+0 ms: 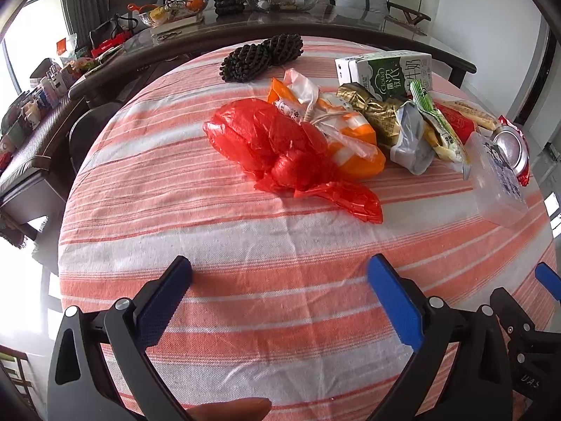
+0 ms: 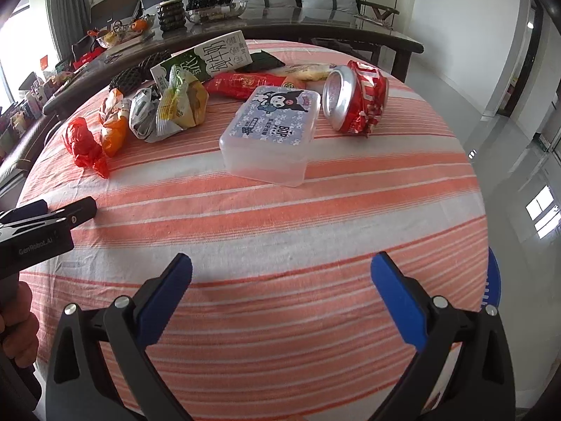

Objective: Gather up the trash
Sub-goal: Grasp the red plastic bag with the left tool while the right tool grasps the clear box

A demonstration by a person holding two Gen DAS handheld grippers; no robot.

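On the counter (image 1: 245, 245), both tools gape empty: left tool (image 1: 278, 273) should take the red bag (image 1: 280, 144) at its bunched knot; right tool (image 2: 280, 273), the can (image 2: 354, 96).

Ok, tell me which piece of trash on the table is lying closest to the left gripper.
The crumpled red plastic bag. It lies nearest the open left gripper, ahead of the wrappers, milk carton and crushed can behind it.

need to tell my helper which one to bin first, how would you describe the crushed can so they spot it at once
On the striped tablecloth, look to the far right end of the litter. The crushed can lies on its side just right of the clear plastic box; it is the only metal item, red with a silver base.
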